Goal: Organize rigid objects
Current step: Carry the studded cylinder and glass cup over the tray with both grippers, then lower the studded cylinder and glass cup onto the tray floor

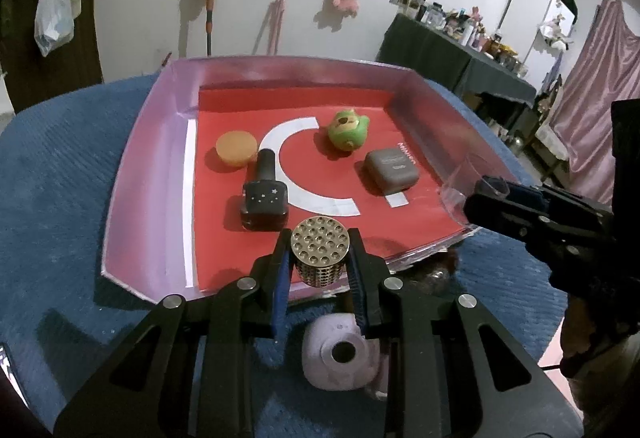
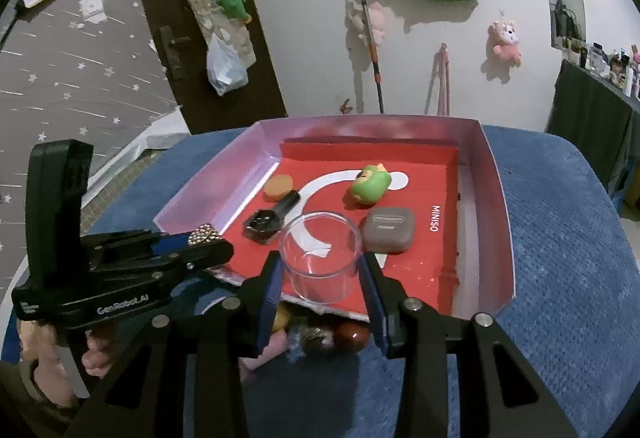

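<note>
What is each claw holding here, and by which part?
Left claw: studded metal cylinder, pinched by its side walls. Right claw: clear cup, held across its sides.

The box point(image 1: 152, 166) is pink with a red floor; the toy point(image 1: 346, 132) is green, the disc point(image 1: 236, 148) orange, the cloth point(image 1: 60, 198) blue.

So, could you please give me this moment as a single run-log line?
left gripper: shut on studded cylinder | right gripper: shut on clear cup | both over tray front edge

Studded metal cylinder point(image 1: 320, 252) and clear cup point(image 2: 320, 258) upright above tray's point(image 1: 144, 174) near edge
</note>
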`<state>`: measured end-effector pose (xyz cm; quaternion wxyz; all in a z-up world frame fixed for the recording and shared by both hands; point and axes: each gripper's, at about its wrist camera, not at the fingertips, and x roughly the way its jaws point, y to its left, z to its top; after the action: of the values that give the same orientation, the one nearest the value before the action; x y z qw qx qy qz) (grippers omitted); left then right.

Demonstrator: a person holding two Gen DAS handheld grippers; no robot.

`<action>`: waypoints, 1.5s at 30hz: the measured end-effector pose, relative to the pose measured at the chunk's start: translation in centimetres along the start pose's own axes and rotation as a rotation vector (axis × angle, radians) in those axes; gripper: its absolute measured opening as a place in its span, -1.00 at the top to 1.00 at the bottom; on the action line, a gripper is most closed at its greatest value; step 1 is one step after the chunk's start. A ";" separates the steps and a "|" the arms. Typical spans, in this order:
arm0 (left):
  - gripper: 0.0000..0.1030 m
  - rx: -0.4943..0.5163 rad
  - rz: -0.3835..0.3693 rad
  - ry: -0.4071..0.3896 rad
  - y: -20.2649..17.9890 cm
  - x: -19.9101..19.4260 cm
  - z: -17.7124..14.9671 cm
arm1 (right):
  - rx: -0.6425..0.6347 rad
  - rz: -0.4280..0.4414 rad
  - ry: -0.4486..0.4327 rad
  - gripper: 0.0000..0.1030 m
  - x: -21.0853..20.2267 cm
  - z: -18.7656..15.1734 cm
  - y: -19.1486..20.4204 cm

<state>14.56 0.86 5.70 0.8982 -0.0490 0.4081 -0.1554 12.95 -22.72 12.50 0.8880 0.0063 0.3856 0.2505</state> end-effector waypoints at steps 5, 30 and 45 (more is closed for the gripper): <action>0.53 -0.017 0.000 0.047 0.8 1.9 0.2 | 0.024 -0.007 0.056 0.19 2.3 0.2 -1.0; 0.53 -0.062 0.053 0.072 2.6 5.9 2.0 | 0.061 -0.059 0.127 0.19 8.0 0.7 -2.7; 0.53 -0.063 0.075 0.067 2.3 6.5 2.5 | 0.026 -0.103 0.107 0.19 8.9 1.1 -2.2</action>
<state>21.02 0.87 2.19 0.8874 -0.0567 0.4440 -0.1102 19.76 -20.43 6.78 0.8777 -0.0154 0.4355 0.1992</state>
